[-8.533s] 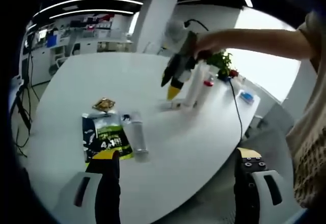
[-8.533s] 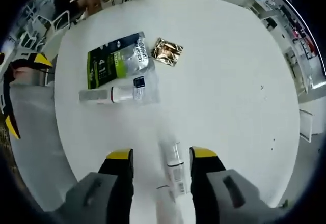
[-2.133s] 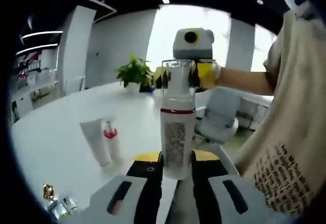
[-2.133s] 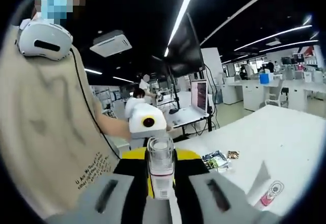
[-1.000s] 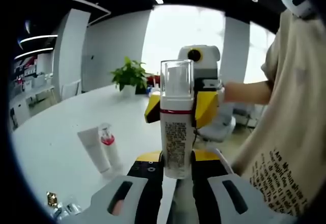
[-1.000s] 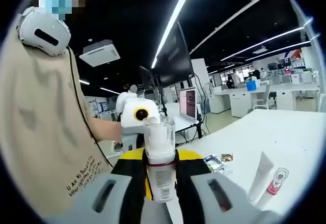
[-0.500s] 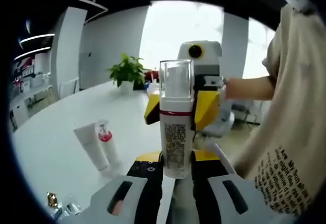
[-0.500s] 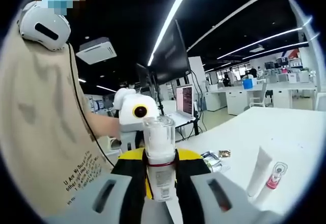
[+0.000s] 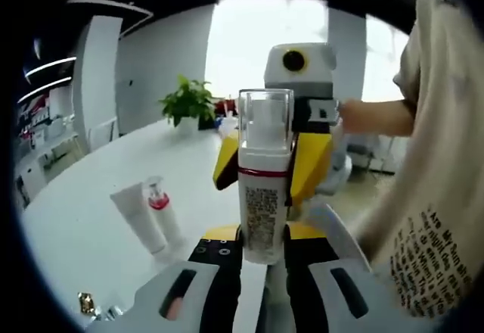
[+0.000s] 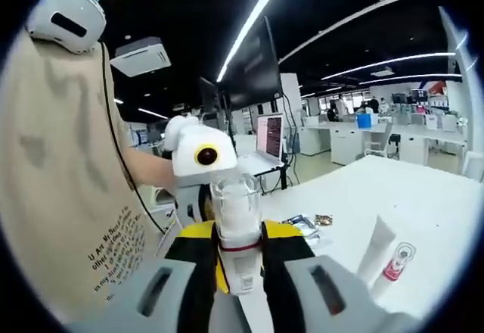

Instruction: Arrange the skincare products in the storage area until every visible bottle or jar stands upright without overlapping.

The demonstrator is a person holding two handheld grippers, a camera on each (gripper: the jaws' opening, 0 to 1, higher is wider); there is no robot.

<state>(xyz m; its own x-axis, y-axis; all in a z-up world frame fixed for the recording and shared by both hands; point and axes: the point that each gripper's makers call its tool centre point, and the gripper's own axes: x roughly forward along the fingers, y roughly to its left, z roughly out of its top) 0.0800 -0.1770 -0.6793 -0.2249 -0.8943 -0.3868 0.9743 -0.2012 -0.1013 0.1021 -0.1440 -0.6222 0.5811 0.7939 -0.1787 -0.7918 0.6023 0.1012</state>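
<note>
White tabletop [image 9: 91,219] spreads wide behind the action, and two skincare items already stand upright on it, just beside each other: a white tube [image 9: 138,218] on its cap and a small bottle with a red collar [image 9: 162,213]. Far down the table in the right gripper view lie a green pouch [image 10: 297,223] and a small gold sachet [image 10: 323,219].

Lifted clear of the table is the pump bottle [image 9: 262,185], white-bodied with a red band and a clear plastic overcap. The left gripper [image 9: 261,236] has its jaws closed on the lower body. The right gripper [image 10: 240,251] faces it from the far side, its yellow-tipped jaws flanking the bottle near the red band; whether they press on it or stand slightly apart I cannot tell.

It looks like rigid plastic, light and smooth, so likely slippery. The body is the safer place to grip; the overcap may pull off. Set down, its narrow base could tip.
</note>
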